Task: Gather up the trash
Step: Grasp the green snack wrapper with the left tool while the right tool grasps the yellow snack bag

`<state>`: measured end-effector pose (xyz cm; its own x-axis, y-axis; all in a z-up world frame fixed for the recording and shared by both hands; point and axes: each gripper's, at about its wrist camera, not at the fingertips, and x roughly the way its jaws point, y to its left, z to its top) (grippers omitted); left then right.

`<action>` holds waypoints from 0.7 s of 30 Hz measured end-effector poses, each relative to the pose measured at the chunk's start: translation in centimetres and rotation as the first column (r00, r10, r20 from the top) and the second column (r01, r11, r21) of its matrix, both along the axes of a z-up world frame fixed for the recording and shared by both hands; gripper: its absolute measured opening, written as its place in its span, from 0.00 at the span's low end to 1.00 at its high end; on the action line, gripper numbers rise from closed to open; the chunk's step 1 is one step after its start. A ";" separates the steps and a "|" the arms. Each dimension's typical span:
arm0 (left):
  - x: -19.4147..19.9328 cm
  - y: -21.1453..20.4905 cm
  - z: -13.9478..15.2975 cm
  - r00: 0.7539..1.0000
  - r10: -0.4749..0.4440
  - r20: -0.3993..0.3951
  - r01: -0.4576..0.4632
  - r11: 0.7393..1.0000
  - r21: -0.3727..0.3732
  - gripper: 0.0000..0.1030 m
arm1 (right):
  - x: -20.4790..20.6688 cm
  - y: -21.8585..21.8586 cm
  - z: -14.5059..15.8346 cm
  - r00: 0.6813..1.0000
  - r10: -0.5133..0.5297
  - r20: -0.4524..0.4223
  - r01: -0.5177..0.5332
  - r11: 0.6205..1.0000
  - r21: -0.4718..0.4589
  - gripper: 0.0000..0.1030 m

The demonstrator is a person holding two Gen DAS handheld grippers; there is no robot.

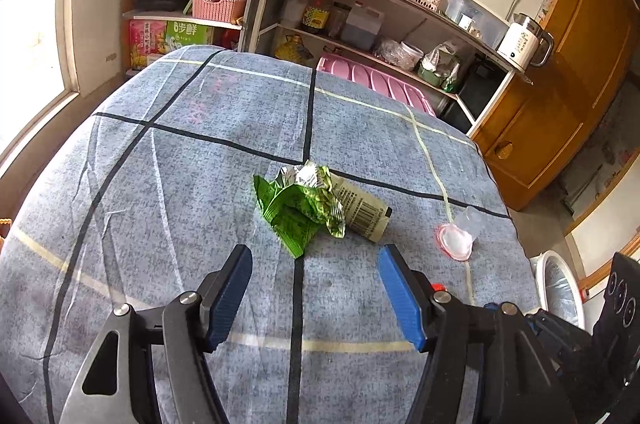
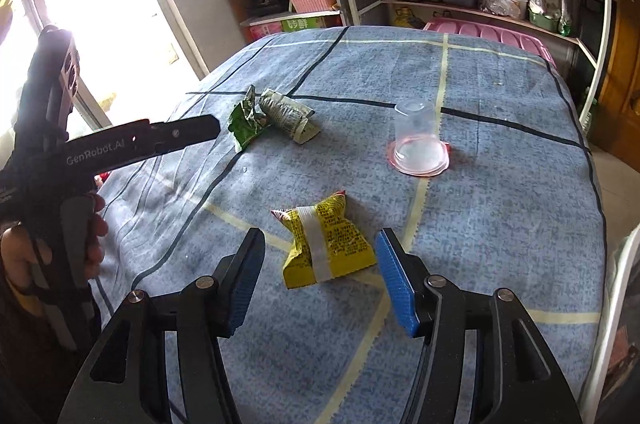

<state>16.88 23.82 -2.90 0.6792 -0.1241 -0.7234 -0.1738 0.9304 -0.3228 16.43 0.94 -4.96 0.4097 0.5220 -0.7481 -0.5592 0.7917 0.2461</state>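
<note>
Both claws open, empty. Centre the right gripper (image 2: 320, 276) over the yellow wrapper (image 2: 326, 244), lower frame centre; left gripper (image 1: 314, 294) over the green wrapper (image 1: 300, 210).

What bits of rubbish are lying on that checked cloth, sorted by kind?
Crumpled green wrapper: 1
Beige printed wrapper: 1
Yellow snack packet: 1
Upturned clear plastic cup: 1
Total: 4

Your right gripper (image 2: 320, 278) hangs wide over the yellow packet (image 2: 326, 244), pads clear of it. Your left gripper (image 2: 182, 135) points at the green wrapper (image 2: 246, 124); the upturned cup (image 2: 418, 140) stands apart.
</note>
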 end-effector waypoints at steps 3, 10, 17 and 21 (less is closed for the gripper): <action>1.3 0.3 -0.2 1.000 0.024 -0.008 -0.024 1.000 0.012 0.64 | 0.3 0.3 -0.3 1.000 0.005 -0.002 -0.005 1.000 -0.007 0.65; 3.7 0.7 -0.8 0.999 0.043 -0.024 -0.042 0.999 0.020 0.64 | 1.0 0.8 -0.8 1.000 -0.006 -0.003 0.006 1.000 -0.020 0.65; 4.6 1.2 -1.8 0.997 0.057 -0.044 -0.057 0.998 0.018 0.64 | 1.1 1.1 -1.2 1.000 -0.009 -0.004 0.009 0.999 -0.043 0.65; 4.8 1.2 -2.1 0.997 0.054 -0.047 -0.054 0.998 0.015 0.58 | 0.9 1.2 -1.2 1.000 -0.011 -0.007 0.010 0.999 -0.037 0.65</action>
<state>21.70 24.99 -4.97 0.6498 -0.0779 -0.7561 -0.2387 0.9235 -0.3003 17.29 2.11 -6.19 0.4093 0.4895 -0.7699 -0.5491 0.8061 0.2206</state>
